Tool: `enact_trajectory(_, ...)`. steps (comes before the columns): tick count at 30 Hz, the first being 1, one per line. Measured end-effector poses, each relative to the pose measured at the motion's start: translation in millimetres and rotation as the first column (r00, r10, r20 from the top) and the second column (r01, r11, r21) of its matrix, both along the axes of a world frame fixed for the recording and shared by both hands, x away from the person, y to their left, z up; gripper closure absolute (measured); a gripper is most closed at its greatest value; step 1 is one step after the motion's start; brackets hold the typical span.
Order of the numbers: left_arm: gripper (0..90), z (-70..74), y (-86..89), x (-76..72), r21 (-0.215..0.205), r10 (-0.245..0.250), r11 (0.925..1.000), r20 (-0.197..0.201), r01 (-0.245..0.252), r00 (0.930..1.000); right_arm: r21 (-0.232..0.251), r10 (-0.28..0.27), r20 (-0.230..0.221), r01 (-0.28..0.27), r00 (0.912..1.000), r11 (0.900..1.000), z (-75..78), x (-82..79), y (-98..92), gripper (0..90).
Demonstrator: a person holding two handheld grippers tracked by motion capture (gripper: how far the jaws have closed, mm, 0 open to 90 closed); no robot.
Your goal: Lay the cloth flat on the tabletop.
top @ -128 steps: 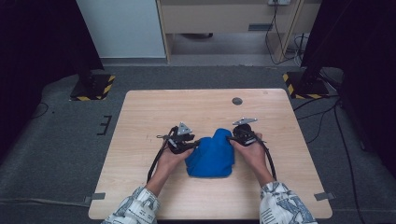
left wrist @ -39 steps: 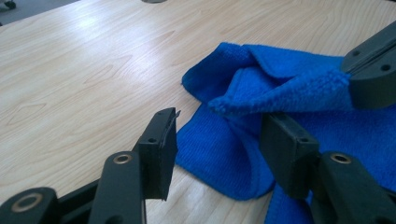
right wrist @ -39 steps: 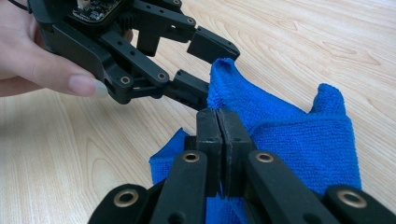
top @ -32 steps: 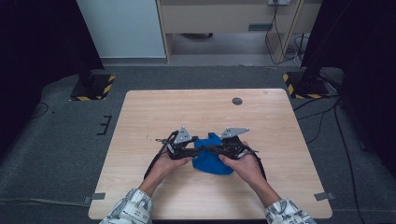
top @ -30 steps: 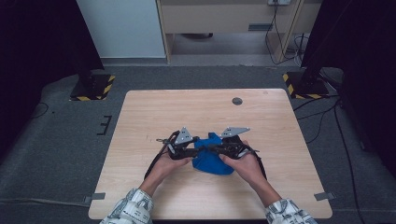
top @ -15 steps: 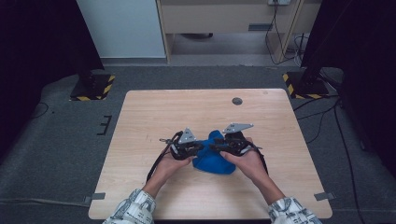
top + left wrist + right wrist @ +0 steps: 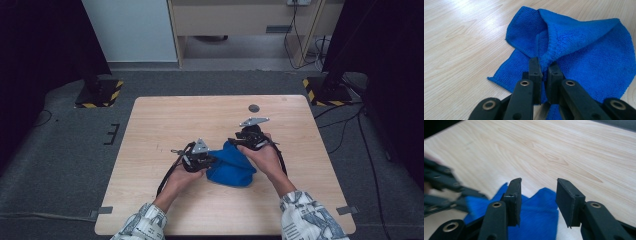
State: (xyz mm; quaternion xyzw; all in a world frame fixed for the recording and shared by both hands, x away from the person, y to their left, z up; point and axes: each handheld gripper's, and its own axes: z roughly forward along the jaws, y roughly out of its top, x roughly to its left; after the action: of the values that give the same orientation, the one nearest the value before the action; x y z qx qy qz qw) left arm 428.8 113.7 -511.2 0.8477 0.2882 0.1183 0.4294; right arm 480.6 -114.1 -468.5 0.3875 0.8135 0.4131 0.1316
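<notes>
With the left claw point(image 7: 544, 72) pinching a fold of the blue cloth point(image 7: 584, 50) and the right claw point(image 7: 537, 202) spread just above it (nothing between its jaws), a hasty pull could unfold the cloth on the counter point(image 7: 165, 120).

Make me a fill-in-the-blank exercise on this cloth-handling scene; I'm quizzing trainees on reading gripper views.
1. The left gripper is shut on a fold of the ____ cloth.
2. The right gripper has its fingers ____, with nothing pinched between them.
3. The cloth lies on a ____ table.
4. The small dark round spot lies nearer the ____ gripper.

Missing words: blue; open; wooden; right
</notes>
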Motion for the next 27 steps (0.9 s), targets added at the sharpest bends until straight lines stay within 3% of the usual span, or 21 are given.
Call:
enact_trajectory(5, 84.6, 0.4, 0.8, 0.0, -0.003, 0.002, 1.0000, 0.001, -0.002, 1.0000, -0.036, -0.011, -0.048, 0.009, 0.9988, 0.999, -15.4, 19.3, 9.1, 57.3)
enact_trajectory(11, 84.5, 0.6, 3.0, 1.1, -0.009, 0.010, 0.9999, 0.000, -0.010, 0.9999, -0.075, 0.014, -0.085, -0.020, 0.9963, 0.997, -26.8, 25.2, 13.9, 58.4)
enact_trajectory(14, 84.5, 1.4, 3.3, 0.7, -0.009, 0.010, 0.9999, 0.004, -0.010, 0.9999, -0.091, 0.014, -0.098, -0.023, 0.9950, 0.996, -29.1, 24.8, 11.9, 68.0)
enact_trajectory(19, 84.5, 2.6, 3.7, 0.4, -0.014, 0.013, 0.9998, 0.005, -0.013, 0.9999, -0.095, 0.027, -0.087, -0.035, 0.9959, 0.995, -26.2, 22.7, 6.7, 86.6)
enact_trajectory(27, 84.3, 11.8, 16.6, -2.0, -0.038, 0.039, 0.9986, 0.017, -0.038, 0.9991, -0.082, -0.014, -0.052, 0.009, 0.9986, 0.997, -11.7, 12.4, -9.5, 87.7)
